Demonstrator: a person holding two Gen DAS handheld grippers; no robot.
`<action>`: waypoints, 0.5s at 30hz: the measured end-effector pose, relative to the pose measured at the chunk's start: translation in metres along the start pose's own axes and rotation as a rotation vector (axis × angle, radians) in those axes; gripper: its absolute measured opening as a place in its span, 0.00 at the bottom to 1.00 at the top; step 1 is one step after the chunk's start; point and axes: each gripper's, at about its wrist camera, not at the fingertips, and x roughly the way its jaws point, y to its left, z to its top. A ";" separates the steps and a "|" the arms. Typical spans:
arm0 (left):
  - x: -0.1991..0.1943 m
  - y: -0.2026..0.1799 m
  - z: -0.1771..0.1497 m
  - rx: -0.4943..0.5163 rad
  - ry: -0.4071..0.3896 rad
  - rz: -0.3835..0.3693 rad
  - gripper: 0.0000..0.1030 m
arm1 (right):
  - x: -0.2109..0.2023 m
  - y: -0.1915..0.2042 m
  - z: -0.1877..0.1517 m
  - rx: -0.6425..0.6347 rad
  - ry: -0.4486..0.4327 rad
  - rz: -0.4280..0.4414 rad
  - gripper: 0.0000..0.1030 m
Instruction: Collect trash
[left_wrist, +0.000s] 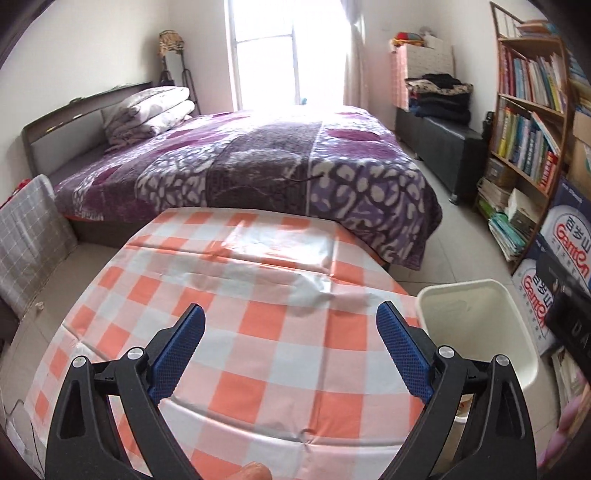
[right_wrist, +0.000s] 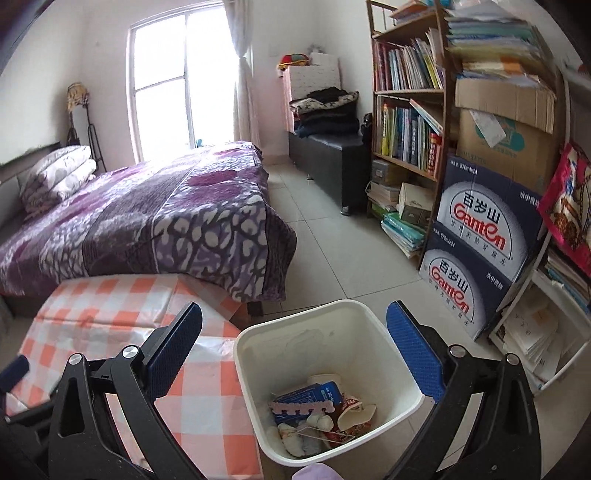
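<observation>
Both grippers are hanging with jaws wide apart and empty, the right gripper (right_wrist: 294, 324) hovering over the white bin (right_wrist: 373, 325) holding the trash (right_wrist: 314, 410), the left gripper (left_wrist: 290, 322) facing the bare checked tablecloth (left_wrist: 258, 332) beside it.

Glossy tablecloth (left_wrist: 258, 332) (plastic-looking); smooth bin (right_wrist: 332, 332)

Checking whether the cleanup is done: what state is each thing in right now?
left gripper: open, empty
right gripper: open, empty
white bin: upright beside the table, trash in its bottom
trash: inside the bin
checkered tablecloth: no trash visible on it
</observation>
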 end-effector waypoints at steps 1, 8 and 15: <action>0.000 0.007 -0.001 -0.021 0.003 -0.001 0.89 | 0.000 0.006 -0.003 -0.018 0.004 0.007 0.93; -0.001 0.028 -0.015 -0.027 0.028 0.041 0.89 | 0.001 0.022 -0.018 -0.018 0.045 0.084 0.93; -0.002 0.041 -0.020 -0.050 0.046 0.052 0.89 | 0.004 0.042 -0.029 -0.081 0.029 0.074 0.93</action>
